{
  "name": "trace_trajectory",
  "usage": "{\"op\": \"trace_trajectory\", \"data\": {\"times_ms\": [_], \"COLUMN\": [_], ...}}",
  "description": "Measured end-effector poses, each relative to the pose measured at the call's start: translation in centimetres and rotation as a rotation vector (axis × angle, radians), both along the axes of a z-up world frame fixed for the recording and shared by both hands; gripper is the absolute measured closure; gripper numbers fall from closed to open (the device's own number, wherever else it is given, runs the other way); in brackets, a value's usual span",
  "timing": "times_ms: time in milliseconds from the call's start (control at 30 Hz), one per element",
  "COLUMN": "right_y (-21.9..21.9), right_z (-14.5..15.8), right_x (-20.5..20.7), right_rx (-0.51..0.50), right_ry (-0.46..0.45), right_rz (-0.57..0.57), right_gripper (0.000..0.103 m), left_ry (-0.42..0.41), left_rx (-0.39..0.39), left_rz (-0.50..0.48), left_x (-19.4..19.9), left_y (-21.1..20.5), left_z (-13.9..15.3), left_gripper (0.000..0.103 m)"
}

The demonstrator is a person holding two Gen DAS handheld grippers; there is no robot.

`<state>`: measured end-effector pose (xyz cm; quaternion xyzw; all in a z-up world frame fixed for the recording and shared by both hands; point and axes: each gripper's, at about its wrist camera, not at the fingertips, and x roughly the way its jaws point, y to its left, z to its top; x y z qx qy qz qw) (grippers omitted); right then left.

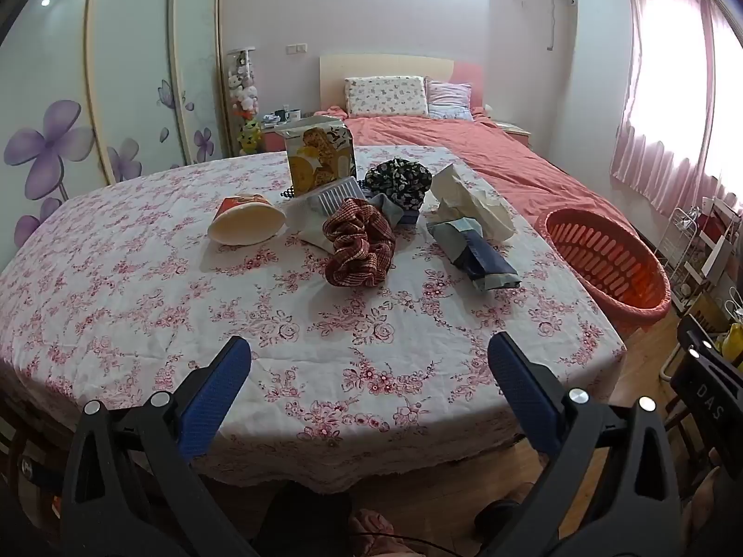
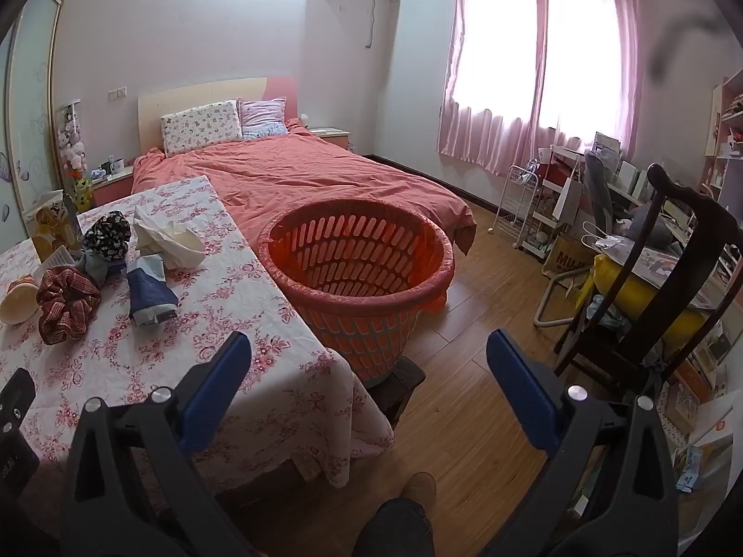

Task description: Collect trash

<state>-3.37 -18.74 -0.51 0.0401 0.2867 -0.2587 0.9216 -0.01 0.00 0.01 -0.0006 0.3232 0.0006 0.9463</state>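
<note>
On the floral tablecloth point(image 1: 139, 306) lie a tipped paper cup point(image 1: 246, 223), a blue wrapper point(image 1: 473, 255), crumpled white paper point(image 1: 473, 204), a snack bag point(image 1: 320, 158) and a clear plastic tray point(image 1: 325, 199). A red plaid scrunchie point(image 1: 357, 246) and a dark floral scrunchie point(image 1: 399, 181) lie among them. An orange slotted basket point(image 2: 357, 260) stands empty off the table's right edge. My left gripper point(image 1: 369, 362) is open over the table's near edge. My right gripper point(image 2: 369, 362) is open in front of the basket. The wrapper point(image 2: 151, 292) and paper point(image 2: 172, 236) also show in the right wrist view.
A bed with a red cover point(image 2: 302, 176) lies behind the table. A dark wooden chair point(image 2: 650, 278) with a yellow cushion stands right. A white wire rack point(image 2: 520, 213) and cluttered shelves line the right wall. The basket sits on a dark stool point(image 2: 399, 380).
</note>
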Motion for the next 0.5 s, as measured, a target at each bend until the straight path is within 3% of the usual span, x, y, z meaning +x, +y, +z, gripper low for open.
{"op": "trace_trajectory", "data": {"times_ms": [500], "right_y": [0.03], "right_z": [0.01], "right_x": [0.01], "right_rx": [-0.001], "right_ry": [-0.001], "right_rz": [0.000], "right_gripper": [0.004], "left_ry": [0.005], "left_rx": [-0.001], "left_rz": [-0.005], "left_x": [0.14], "left_y": [-0.12], "left_z": [0.00], "left_gripper": [0.002]}}
